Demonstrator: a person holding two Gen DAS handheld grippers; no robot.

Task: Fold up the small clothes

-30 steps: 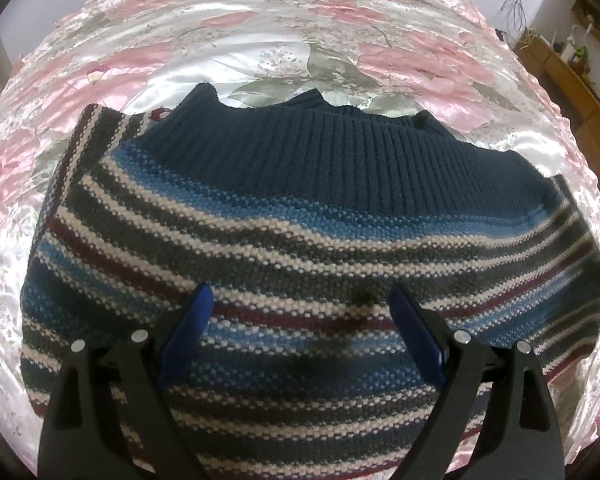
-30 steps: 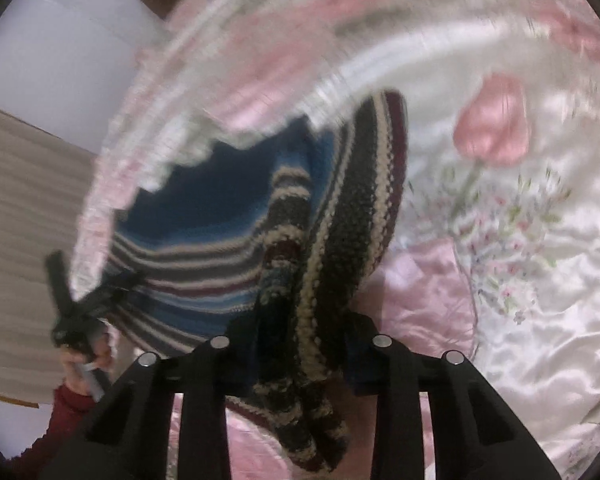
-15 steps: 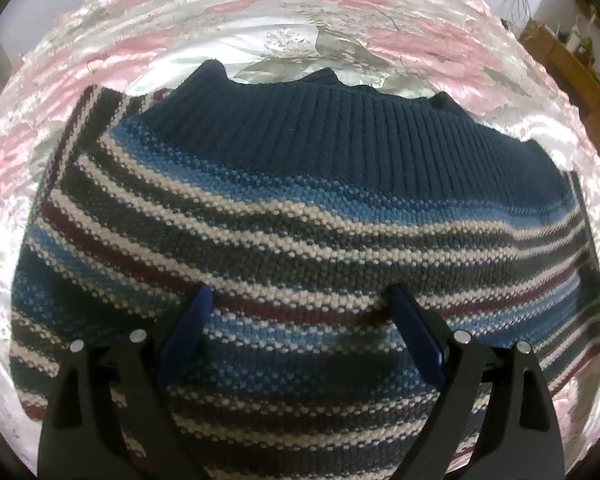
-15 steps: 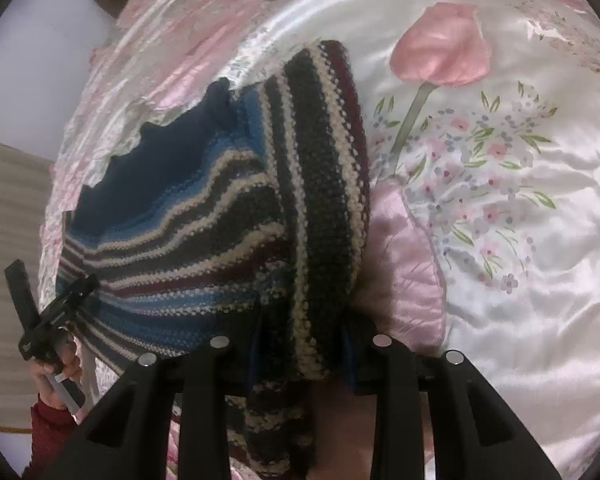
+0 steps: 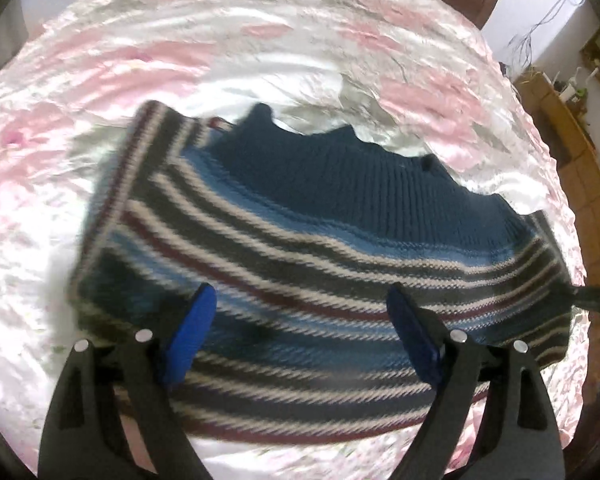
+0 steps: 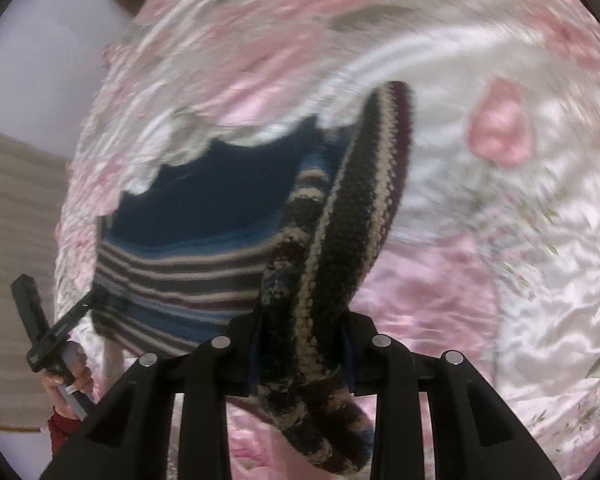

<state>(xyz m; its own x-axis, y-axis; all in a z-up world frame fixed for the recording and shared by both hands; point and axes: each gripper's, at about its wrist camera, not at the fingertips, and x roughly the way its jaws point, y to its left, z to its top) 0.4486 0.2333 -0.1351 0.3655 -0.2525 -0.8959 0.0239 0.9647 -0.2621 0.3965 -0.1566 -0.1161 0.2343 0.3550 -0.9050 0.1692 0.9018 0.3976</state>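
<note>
The right claw point(image 6: 300, 344), clenched on the striped navy knit sweater point(image 5: 320, 264), has swung it farther across the pink floral satin bed point(image 5: 180, 60) — left claw point(image 5: 300, 332) released — fold underway.

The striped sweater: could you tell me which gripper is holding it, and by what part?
The right gripper clamps the striped sweater at a bunched side edge; the left gripper is open, holding nothing.

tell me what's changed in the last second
The sweater has shifted: in the left wrist view it sits further off and skewed, with more bedspread showing beyond it. In the right wrist view its gripped edge swung across the frame and back. Nothing was taken hold of or let go. The right gripper stays shut on the sweater; the left gripper stays open over it.
</note>
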